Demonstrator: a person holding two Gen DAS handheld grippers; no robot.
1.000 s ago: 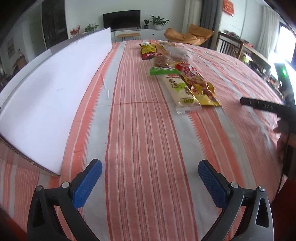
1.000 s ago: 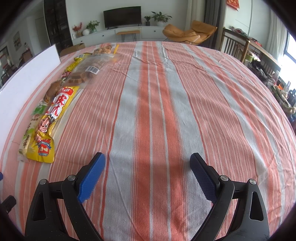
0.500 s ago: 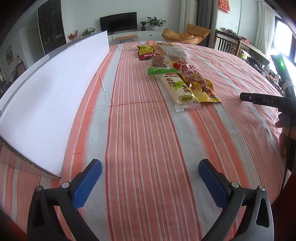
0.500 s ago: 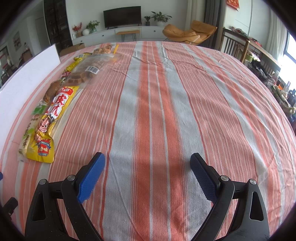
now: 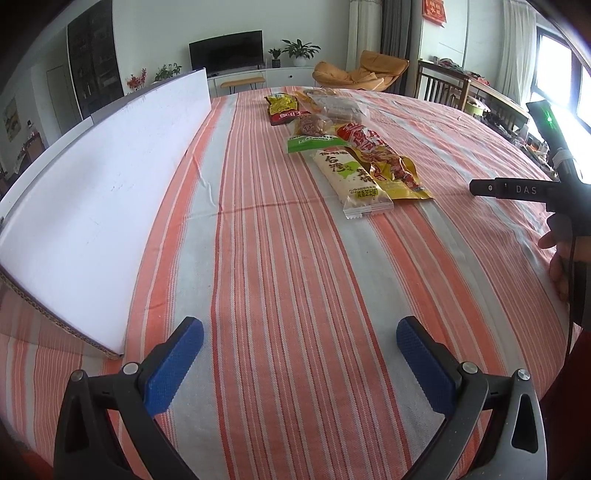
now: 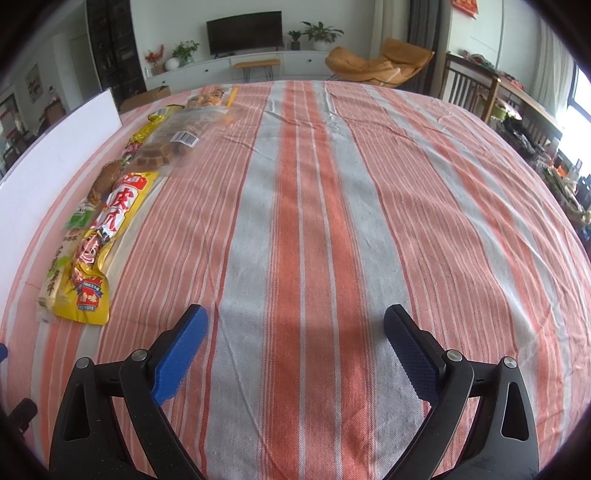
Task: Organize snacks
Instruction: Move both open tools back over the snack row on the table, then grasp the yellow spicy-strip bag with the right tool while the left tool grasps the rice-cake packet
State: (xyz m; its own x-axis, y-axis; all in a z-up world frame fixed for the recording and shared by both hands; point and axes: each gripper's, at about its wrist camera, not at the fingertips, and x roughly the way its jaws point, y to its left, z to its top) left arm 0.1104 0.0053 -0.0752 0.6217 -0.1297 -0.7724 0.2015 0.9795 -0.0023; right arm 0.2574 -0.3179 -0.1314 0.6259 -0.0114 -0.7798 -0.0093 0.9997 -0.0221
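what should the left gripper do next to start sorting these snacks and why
Probably ease the left gripper forward toward the white-and-green packet, the nearest snack in the row. Both it and the right gripper are open and hold nothing, over bare striped tablecloth.

Orange-and-grey striped tablecloth [image 5: 295, 258] covers the table, a white foam board [image 5: 99, 192] lying along its left side. Beyond, a dark television [image 6: 243, 33] on a white cabinet [image 6: 258, 72], potted plants [image 6: 319, 35] beside it, an orange lounge chair [image 6: 380, 64].
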